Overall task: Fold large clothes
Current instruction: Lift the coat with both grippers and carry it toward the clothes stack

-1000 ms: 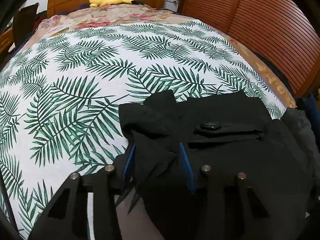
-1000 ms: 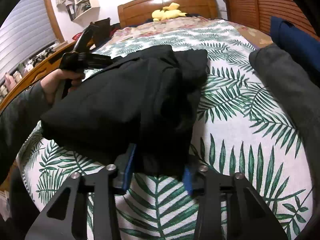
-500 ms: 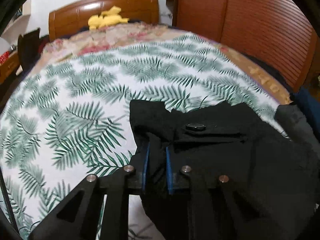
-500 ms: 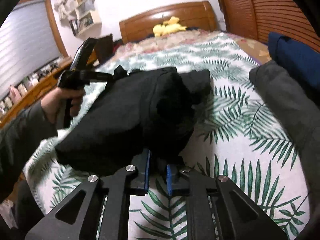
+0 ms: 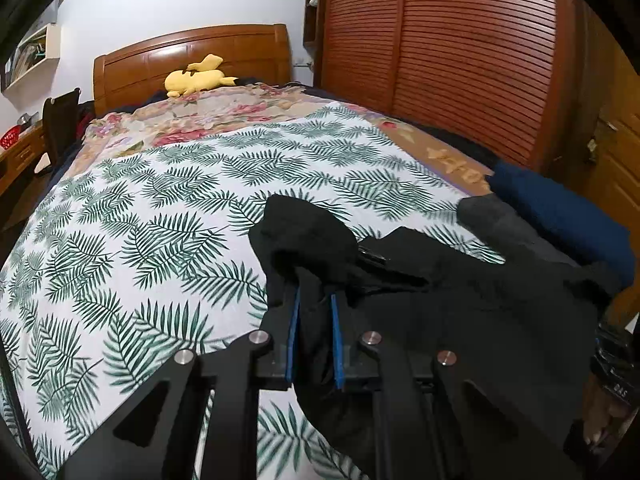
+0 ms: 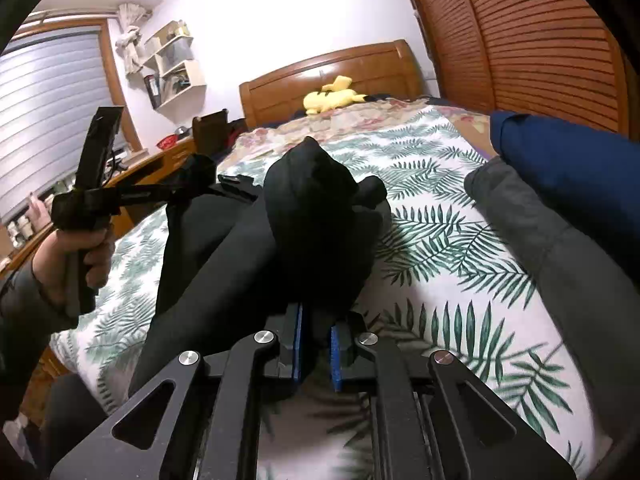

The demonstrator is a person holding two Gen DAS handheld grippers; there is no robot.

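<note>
A large black garment [image 5: 460, 320] hangs lifted over the palm-leaf bedspread [image 5: 140, 240]. My left gripper [image 5: 314, 300] is shut on a bunched corner of it, the blue pads [image 5: 295, 332] pressing cloth between them. In the right wrist view the same black garment [image 6: 312, 216] rises as a bunched fold, and my right gripper [image 6: 316, 316] is shut on its near edge. The left gripper [image 6: 188, 184] shows there too, held by a hand [image 6: 72, 256] at the left, with the cloth stretched between both grippers.
A grey folded garment [image 6: 540, 248] and a dark blue one [image 6: 568, 160] lie along the bed's right side. A yellow plush toy [image 5: 196, 78] sits by the wooden headboard [image 5: 192, 56]. Slatted wardrobe doors [image 5: 460, 60] stand right; a desk [image 6: 132, 172] stands left.
Both grippers closed on the black garment's edges, then rose with it. The cloth came off the bedspread and now hangs between them, and both views tilted up toward the headboard.
</note>
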